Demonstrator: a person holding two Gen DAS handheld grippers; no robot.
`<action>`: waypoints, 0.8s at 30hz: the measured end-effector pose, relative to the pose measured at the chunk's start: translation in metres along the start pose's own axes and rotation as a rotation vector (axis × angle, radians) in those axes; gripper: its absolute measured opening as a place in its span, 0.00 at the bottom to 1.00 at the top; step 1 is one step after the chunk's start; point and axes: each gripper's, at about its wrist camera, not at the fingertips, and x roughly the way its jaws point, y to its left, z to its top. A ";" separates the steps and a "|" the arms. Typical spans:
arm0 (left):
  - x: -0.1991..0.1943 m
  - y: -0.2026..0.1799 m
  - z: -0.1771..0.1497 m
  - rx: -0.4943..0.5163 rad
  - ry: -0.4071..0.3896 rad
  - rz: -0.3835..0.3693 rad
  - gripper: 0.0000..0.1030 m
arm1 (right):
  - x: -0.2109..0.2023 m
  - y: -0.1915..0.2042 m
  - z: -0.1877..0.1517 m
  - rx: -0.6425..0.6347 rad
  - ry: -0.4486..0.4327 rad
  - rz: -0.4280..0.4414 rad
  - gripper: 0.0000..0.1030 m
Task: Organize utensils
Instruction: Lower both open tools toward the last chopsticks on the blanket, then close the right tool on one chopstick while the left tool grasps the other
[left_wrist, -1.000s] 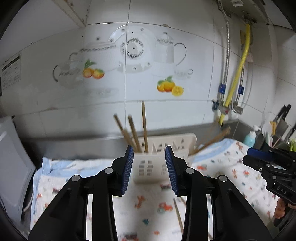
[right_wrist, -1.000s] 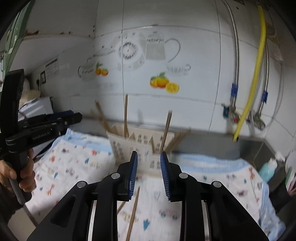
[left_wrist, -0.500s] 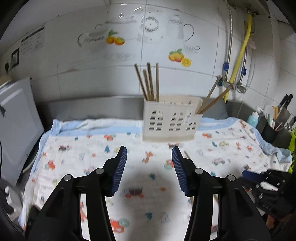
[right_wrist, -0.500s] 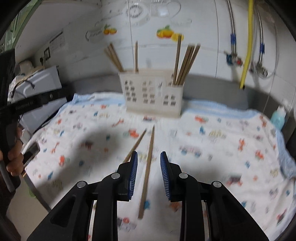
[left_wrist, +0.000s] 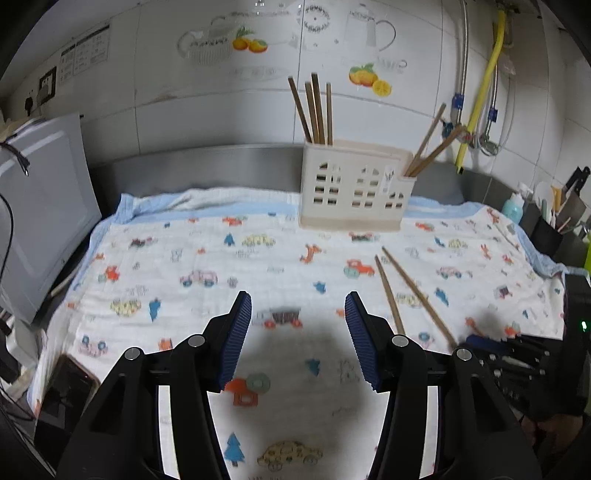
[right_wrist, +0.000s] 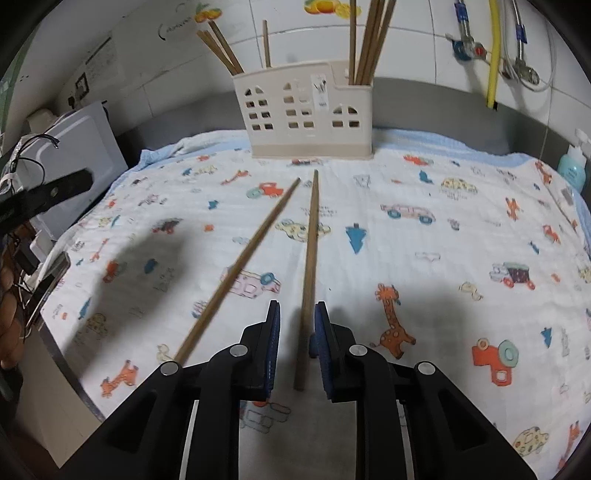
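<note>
On the printed cloth (right_wrist: 424, 236), just ahead of my right gripper (right_wrist: 297, 325), lie the two loose chopsticks I have left to put away: the right-hand chopstick (right_wrist: 310, 258) runs straight back between the jaws, the left-hand chopstick (right_wrist: 240, 266) angles off beside them, and their far tips nearly meet just short of the white holder (right_wrist: 306, 114). My right jaws stand narrow and are closing, with the stick between them, but I judge the pads are not pressing on it yet. The risk I see is the bite itself: I am near the stick's butt end, so once lifted the long free length could droop or swivel in the pads, and aiming it into a compartment would get awkward. Closing off-centre could also roll the stick on the soft cloth, or pinch a fold of fabric and drag it. My left gripper (left_wrist: 298, 332) hangs about half open over bare cloth with nothing between its pads, well clear of both sticks. The holder already has chopsticks leaning in both end compartments, so a swinging tip could knock them or tip it.
</note>
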 end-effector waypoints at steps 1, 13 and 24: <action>0.001 0.000 -0.004 -0.002 0.011 0.001 0.52 | 0.004 -0.001 -0.001 0.005 0.008 -0.002 0.17; 0.014 -0.011 -0.042 0.011 0.106 -0.036 0.52 | 0.013 0.002 -0.004 -0.026 0.015 -0.038 0.12; 0.027 -0.039 -0.056 0.045 0.160 -0.107 0.52 | 0.011 0.001 -0.003 -0.020 0.006 -0.040 0.06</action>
